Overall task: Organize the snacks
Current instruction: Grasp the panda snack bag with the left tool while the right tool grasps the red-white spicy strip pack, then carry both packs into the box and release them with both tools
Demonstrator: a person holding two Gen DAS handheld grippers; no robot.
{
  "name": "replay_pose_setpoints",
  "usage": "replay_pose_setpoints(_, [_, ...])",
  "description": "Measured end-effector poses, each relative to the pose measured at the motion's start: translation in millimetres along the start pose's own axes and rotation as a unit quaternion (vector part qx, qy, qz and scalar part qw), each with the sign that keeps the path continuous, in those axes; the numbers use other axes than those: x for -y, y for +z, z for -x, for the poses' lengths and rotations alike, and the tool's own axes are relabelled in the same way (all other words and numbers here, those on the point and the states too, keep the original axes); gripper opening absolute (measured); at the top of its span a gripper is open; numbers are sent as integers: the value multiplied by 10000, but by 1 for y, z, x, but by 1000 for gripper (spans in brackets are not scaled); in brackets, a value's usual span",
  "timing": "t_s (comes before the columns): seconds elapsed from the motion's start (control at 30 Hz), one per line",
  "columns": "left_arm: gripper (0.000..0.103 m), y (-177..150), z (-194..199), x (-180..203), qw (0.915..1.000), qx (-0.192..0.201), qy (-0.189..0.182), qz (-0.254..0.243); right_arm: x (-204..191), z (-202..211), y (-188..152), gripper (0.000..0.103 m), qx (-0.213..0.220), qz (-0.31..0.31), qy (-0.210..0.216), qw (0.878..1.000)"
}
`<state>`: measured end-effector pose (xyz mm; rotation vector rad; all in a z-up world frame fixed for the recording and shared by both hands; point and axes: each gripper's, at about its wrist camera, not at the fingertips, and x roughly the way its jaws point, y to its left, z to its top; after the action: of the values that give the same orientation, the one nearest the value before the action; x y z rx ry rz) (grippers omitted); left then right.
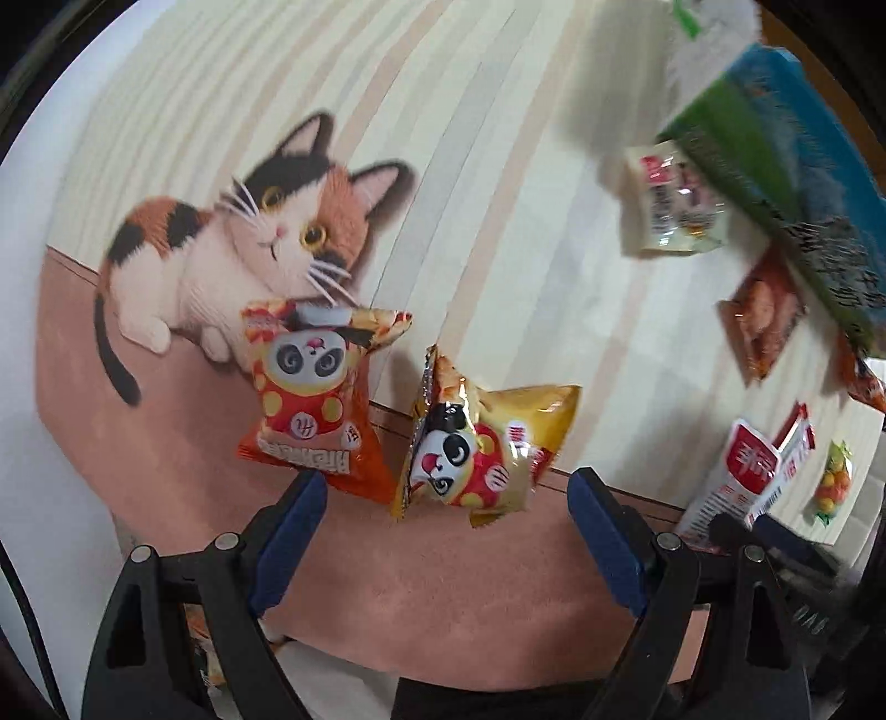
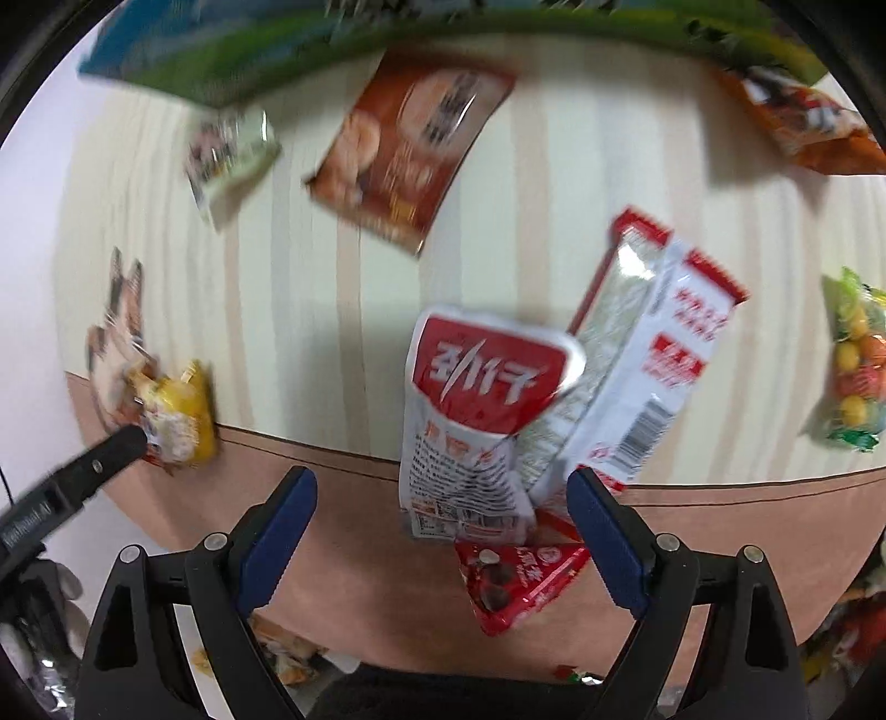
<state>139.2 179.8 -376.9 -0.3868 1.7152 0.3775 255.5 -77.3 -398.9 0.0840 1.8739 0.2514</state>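
In the left wrist view my left gripper [image 1: 446, 518] is open and empty, its blue pads just short of a yellow panda snack bag [image 1: 482, 448]. An orange panda bag [image 1: 310, 387] lies to its left, over the cat picture [image 1: 243, 243] on the mat. In the right wrist view my right gripper [image 2: 443, 518] is open and empty. Between and ahead of its pads lie a white-and-red packet [image 2: 470, 410], a longer white-and-red packet [image 2: 642, 354] and a small red packet [image 2: 518, 581]. The left gripper's tip [image 2: 111, 454] shows by the yellow bag [image 2: 177, 421].
A green-and-blue box [image 1: 775, 166] stands at the far side, also in the right wrist view [image 2: 249, 50]. A brown packet [image 2: 410, 149], a small pale packet [image 2: 230, 155], an orange bag [image 2: 803, 122] and a bag of coloured candy [image 2: 855, 360] lie spread on the striped mat.
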Motion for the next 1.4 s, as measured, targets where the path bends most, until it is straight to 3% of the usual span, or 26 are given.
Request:
replay_pose_setpoints(0.13, [89, 5, -19, 2, 9998, -188, -28, -9, -11, -23, -4, 84, -135, 36, -273, 9995])
replay_pose_setpoints(0.37, [89, 5, -35, 18, 9995, -261, 29, -202, -25, -31, -9, 79, 14, 119, -779, 9969])
replay_pose_setpoints(0.5, [61, 3, -34, 31, 9990, -155, 286, -305, -30, -33, -15, 60, 181, 164, -1182, 9927])
replay_pose_setpoints(0.63, [56, -3, -26, 41, 9984, 25, 436, -368, -19, -31, -34, 52, 392, 221, -1225, 9915])
replay_pose_setpoints(0.9, [55, -29, 1, 45, 9982, 193, 368, -428, 17, -11, -52, 50, 481, -152, -266, 9984])
replay_pose_setpoints(1.07, [55, -27, 15, 55, 9981, 267, 69, -554, 32, 14, -57, 50, 605, -225, 227, 9977])
replay_pose_setpoints(1.3, [55, -24, 75, 94, 9928, 491, -710, -827, 31, 80, -56, 50, 996, 0, 669, 9928])
replay_pose_setpoints(1.4, [55, -10, 112, 104, 9873, 703, -1083, -927, 31, 114, -39, 50, 1232, 108, 768, 9893])
